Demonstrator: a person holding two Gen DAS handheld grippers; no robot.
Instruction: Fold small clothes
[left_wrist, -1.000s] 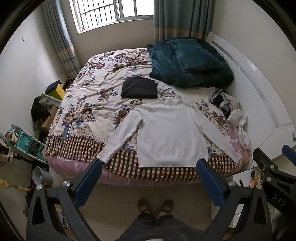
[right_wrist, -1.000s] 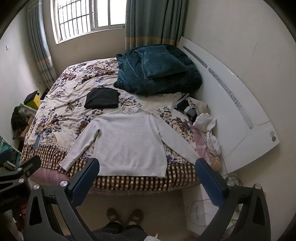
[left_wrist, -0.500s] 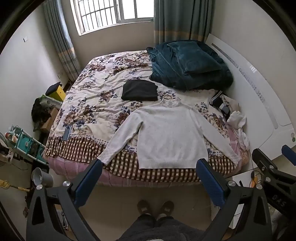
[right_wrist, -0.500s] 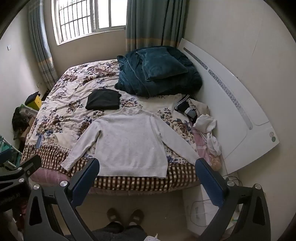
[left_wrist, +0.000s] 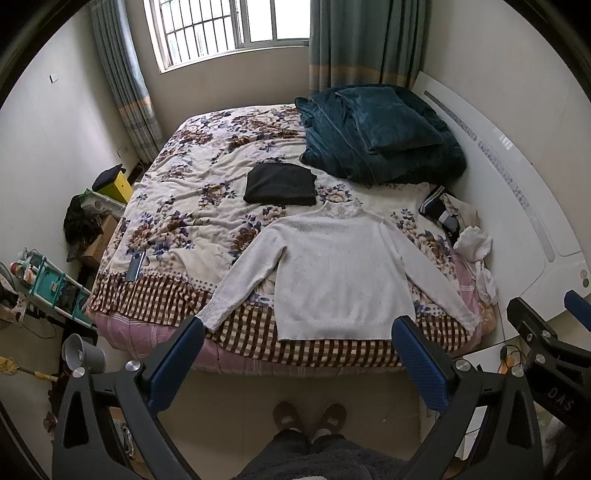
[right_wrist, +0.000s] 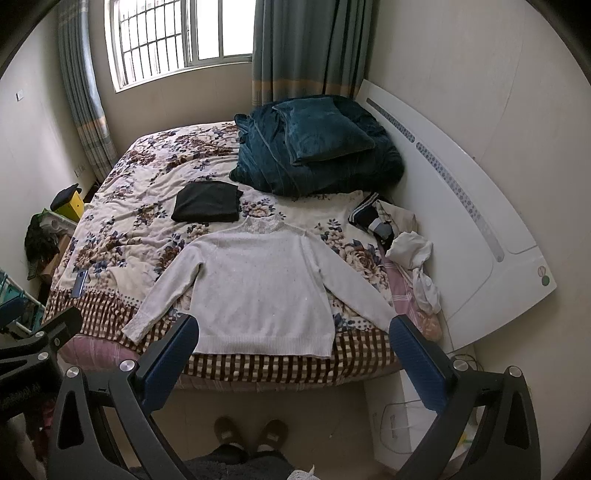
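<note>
A white long-sleeved sweater (left_wrist: 340, 273) (right_wrist: 264, 284) lies spread flat, sleeves out, on the near part of the flowered bed (left_wrist: 192, 206) (right_wrist: 140, 192). Behind it rests a folded black garment (left_wrist: 280, 183) (right_wrist: 207, 202). My left gripper (left_wrist: 297, 363) is open and held high over the floor, short of the bed's edge, with nothing between its fingers. My right gripper (right_wrist: 293, 360) is open too, equally far back and empty. The right gripper's fingers (left_wrist: 546, 332) show at the right rim of the left wrist view.
A folded teal blanket with a pillow (left_wrist: 380, 136) (right_wrist: 317, 144) fills the bed's far right. Loose clothes (left_wrist: 458, 229) (right_wrist: 399, 236) lie by the white headboard (right_wrist: 461, 206). A phone (left_wrist: 135, 266) lies at the bed's left. The person's slippered feet (left_wrist: 310, 417) stand below. Clutter (left_wrist: 44, 280) lines the left wall.
Both cameras have tilted slightly, so the bed and sweater sit a little lower in both views. The clothes have not moved and both grippers stay open.
</note>
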